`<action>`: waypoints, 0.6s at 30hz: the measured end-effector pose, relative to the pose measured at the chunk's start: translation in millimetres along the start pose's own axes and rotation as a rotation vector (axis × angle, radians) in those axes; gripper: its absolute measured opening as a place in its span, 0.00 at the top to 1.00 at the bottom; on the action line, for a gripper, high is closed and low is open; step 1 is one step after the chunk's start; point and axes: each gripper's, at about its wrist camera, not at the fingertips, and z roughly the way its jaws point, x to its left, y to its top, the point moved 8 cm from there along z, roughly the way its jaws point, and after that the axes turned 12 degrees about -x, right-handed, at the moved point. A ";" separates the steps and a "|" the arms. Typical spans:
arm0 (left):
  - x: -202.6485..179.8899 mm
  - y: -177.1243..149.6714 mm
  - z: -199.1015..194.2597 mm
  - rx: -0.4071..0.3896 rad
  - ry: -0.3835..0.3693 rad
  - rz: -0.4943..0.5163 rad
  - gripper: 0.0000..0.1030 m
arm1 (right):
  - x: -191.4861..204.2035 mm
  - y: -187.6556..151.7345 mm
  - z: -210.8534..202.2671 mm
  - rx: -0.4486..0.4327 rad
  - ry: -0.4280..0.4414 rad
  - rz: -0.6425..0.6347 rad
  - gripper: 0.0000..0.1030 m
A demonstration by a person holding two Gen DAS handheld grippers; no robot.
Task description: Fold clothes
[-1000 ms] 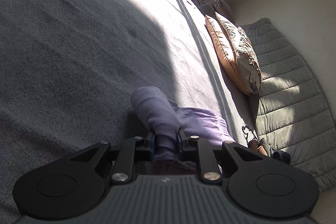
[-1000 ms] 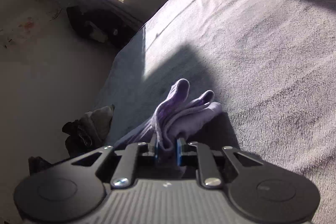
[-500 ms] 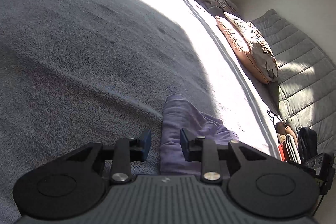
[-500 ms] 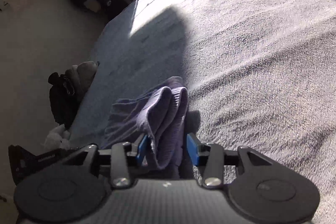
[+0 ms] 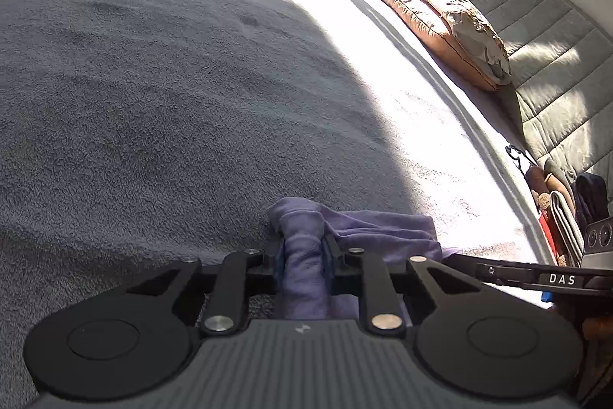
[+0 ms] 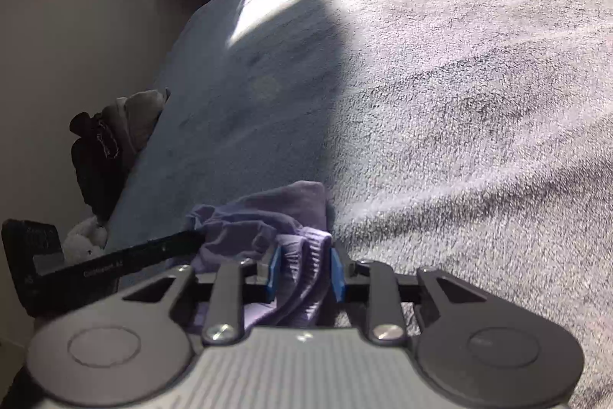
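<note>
Harsh sun glare, deep shadows, fisheye warp

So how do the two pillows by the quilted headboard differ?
The orange pillow is plain with dark piping and lies underneath, nearer the grey blanket; the patterned pillow is beige with a leafy print and rests on top of it, against the quilted headboard. Both lean at the same slant in the sunlight.
</note>
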 end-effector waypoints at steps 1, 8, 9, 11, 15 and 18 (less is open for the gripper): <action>2.5 1.2 -1.9 -0.007 0.004 -0.026 0.82 | 4.1 3.4 -1.2 -0.017 -0.001 -0.026 0.86; 11.1 0.1 -20.5 -0.080 0.012 -0.127 0.84 | 12.9 15.4 -2.5 -0.095 -0.003 -0.102 0.89; 11.0 -2.1 -20.6 -0.082 0.017 -0.121 0.84 | 13.6 13.6 0.5 -0.090 -0.008 -0.116 0.89; 9.7 -4.7 -20.5 -0.080 0.018 -0.099 0.83 | 10.1 8.3 6.3 -0.068 -0.023 -0.124 0.88; 7.9 -3.3 -22.0 -0.068 0.010 -0.066 0.76 | -0.3 8.4 3.0 -0.065 -0.070 -0.102 0.75; 6.2 6.1 -38.2 -0.106 0.023 -0.044 0.74 | -5.8 15.0 -12.3 -0.092 -0.078 -0.057 0.66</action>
